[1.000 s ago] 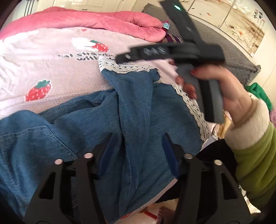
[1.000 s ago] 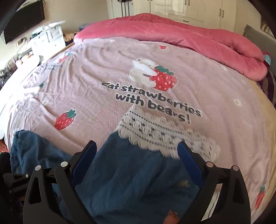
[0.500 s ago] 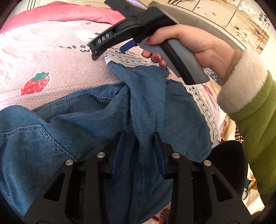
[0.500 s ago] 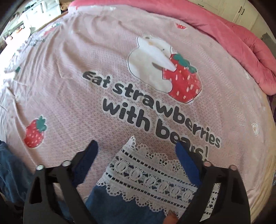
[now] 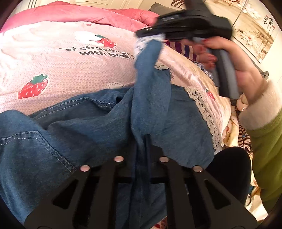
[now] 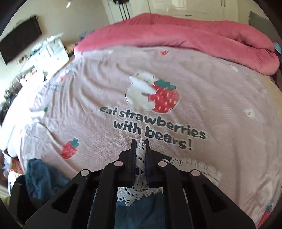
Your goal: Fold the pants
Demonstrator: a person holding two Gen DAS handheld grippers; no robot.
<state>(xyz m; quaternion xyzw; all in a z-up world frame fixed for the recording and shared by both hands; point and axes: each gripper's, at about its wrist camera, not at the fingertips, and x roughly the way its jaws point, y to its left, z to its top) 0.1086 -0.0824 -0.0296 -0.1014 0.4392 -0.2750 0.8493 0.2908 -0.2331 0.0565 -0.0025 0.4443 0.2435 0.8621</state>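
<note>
**Left wrist view: both your grippers pinch the pants over the bed**

Left wrist view, nearest first: your left gripper (image 5: 142, 151) is pressed together on a bunched ridge of the blue denim pants (image 5: 88, 133), which drape over its fingers and spread across the near edge of the bed. Farther out, your right hand (image 5: 234, 58) holds the right gripper (image 5: 149, 37) above the bedspread, its tips clamped on the lace hem (image 5: 146, 41) of one pant leg, lifting that leg off the bed. The other leg lies flat to the right, its lace edge (image 5: 202, 109) on the cover.

From the right wrist view, your right gripper (image 6: 140, 146) has its fingers (image 6: 133, 155) closed tight with white lace (image 6: 140, 169) squeezed between them and denim hanging just below.

No containers show. Beyond the pants lies the pink bedspread (image 6: 105, 98) printed with a bear, strawberries and the words "Eat strawberries with bears!". A rolled pink quilt (image 6: 185, 33) lies along its far side. Past the bed stand white wardrobe doors (image 6: 186, 7), a white dresser (image 6: 51, 51) at left and a dark screen (image 6: 19, 44) on the wall.
</note>
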